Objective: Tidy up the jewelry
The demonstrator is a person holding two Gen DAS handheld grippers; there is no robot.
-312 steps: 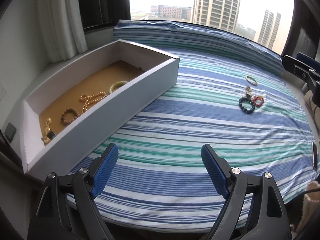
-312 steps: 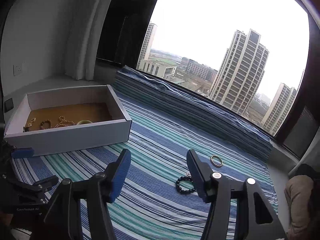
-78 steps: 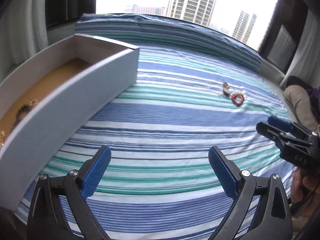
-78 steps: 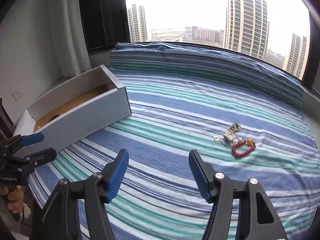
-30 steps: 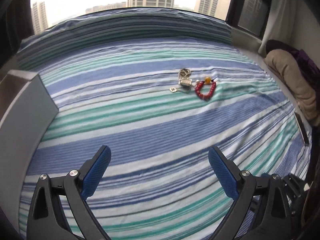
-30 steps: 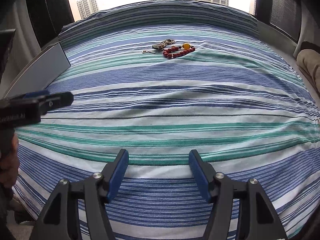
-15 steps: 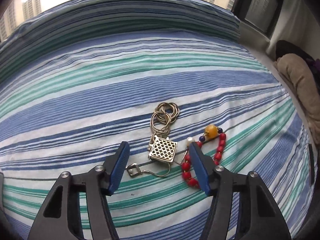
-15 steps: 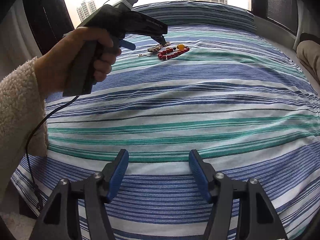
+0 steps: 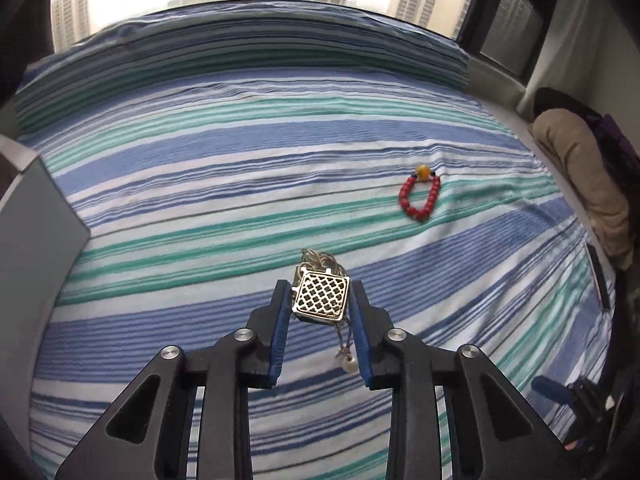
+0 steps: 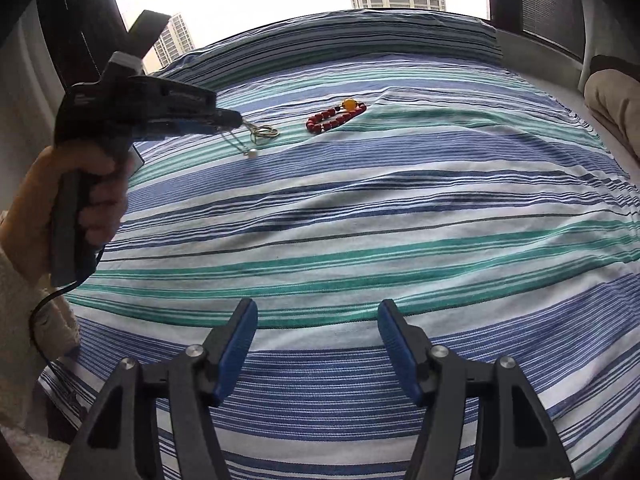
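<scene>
Mid-sheet (image 9: pixel 200 184), left gripper (image 9: pixel 321 300) closing on pendant (image 9: pixel 322 298).

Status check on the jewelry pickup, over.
Left tongs closing on square filigree pendant, lifted. Right tongs open, empty. Red bead bracelet remains on bedspread. Nothing obstructing.

We see a bed covered with a cotton sheet striped in blue, teal and white (image 9: pixel 224 168), its surface lightly wrinkled and its far edge rising into a folded ridge below the window. On the sheet lies a bracelet of round red beads with one larger amber bead (image 9: pixel 419 197), resting in a loop towards the far right part. At the left edge of the bed we see the grey wall of a cardboard box (image 9: pixel 36 232) standing on the sheet. At the right edge a beige rolled cloth (image 9: pixel 580 168) lies just beside the bed.
</scene>
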